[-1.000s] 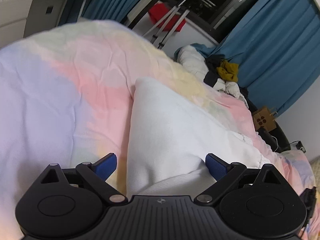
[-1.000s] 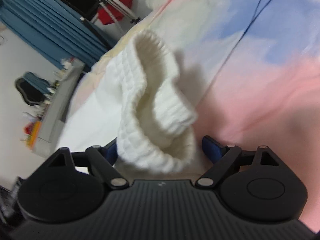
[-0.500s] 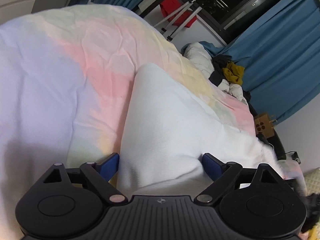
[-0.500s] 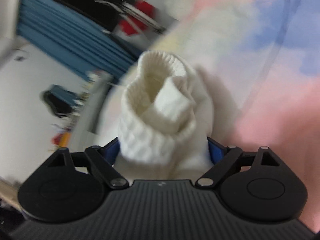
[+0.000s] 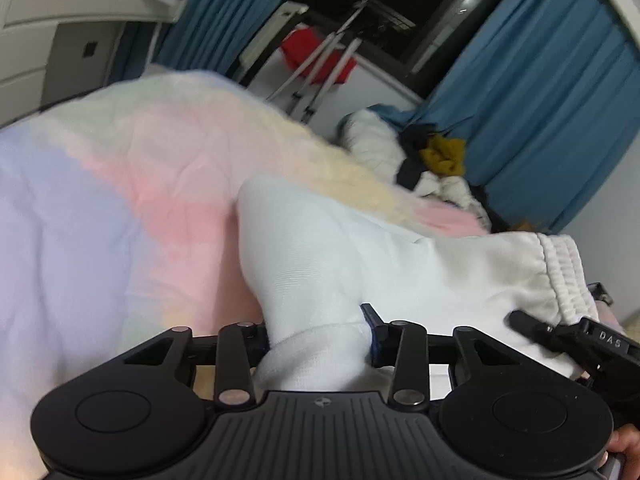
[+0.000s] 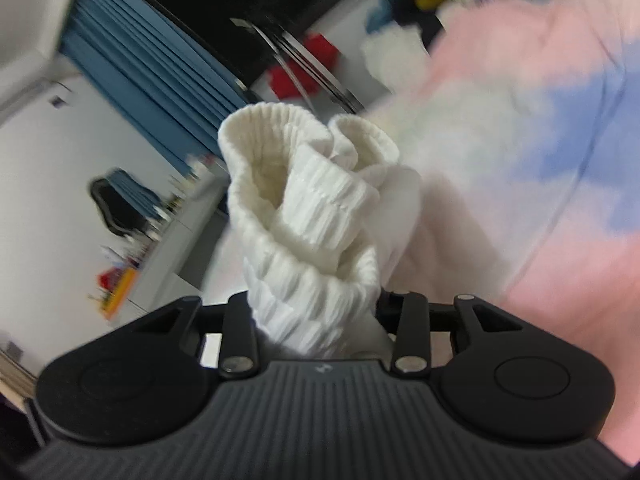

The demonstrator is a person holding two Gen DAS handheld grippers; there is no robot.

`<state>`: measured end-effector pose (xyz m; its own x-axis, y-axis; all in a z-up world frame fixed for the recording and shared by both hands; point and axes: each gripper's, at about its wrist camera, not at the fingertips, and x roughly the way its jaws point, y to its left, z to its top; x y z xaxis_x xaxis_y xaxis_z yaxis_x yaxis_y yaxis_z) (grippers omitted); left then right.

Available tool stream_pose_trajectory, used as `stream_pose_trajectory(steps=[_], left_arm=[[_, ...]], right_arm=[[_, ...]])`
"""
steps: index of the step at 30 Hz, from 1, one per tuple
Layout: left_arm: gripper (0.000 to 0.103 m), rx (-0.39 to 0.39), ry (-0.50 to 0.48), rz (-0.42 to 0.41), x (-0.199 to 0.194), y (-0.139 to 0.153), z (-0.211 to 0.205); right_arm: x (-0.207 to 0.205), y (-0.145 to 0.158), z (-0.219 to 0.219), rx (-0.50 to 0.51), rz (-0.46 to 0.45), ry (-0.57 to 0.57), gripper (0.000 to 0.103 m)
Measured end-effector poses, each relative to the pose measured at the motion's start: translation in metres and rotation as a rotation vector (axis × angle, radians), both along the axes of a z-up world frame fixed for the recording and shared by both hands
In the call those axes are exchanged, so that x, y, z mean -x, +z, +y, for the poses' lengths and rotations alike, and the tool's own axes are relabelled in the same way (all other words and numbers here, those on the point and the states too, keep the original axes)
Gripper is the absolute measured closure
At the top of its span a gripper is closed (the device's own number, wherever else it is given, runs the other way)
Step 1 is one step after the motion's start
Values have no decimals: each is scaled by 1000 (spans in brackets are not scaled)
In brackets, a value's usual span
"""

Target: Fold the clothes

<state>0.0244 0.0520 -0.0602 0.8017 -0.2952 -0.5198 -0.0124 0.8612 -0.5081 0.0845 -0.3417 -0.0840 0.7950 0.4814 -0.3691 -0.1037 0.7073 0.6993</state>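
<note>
Left hand-held gripper [image 5: 316, 338] clamped on white garment [image 5: 340, 256] spread over pastel bed cover [image 5: 120, 208]. Right hand-held gripper [image 6: 316, 312] clamped on its ribbed cuff [image 6: 304, 200], seen bunched and upright only there. Clothes pile [image 5: 432, 160] beyond, clearer in left view.

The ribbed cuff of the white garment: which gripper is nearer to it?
Right. The right gripper is shut on the ribbed cuff itself; the left gripper grips a smooth part of the garment, apart from it.
</note>
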Motion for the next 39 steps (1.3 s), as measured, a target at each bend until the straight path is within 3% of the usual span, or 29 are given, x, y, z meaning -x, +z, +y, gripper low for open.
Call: stream_pose_trajectory(steps=[2, 5, 11, 19, 24, 27, 29, 31, 34, 39], left_arm=[[63, 14, -24, -31, 1, 18, -16], [63, -33, -84, -104, -5, 49, -56], [62, -88, -225, -224, -54, 97, -167], [62, -80, -457, -222, -151, 84, -344], [62, -154, -547, -157, -202, 31, -440], [62, -196, -592, -80, -226, -19, -468], [59, -282, -626, -28, -243, -53, -482], [49, -341, -639, -10, -245, -75, -489], [48, -354, -651, -29, -245, -85, -491], [47, -349, -657, -17, -240, -63, -470]], right_arm=[[10, 18, -15, -22, -60, -19, 63], [26, 42, -46, -54, -142, -77, 63], [43, 59, -135, -159, -254, -250, 63], [44, 30, -257, -172, -328, -542, 63], [28, -26, -303, -152, -267, -732, 63], [15, -72, -321, -165, -190, -808, 63], [6, -104, -327, -155, -77, -840, 63], [-1, -129, -329, -125, 23, -855, 62], [1, -139, -331, -150, 84, -866, 60], [15, -139, -332, -238, 129, -877, 53]])
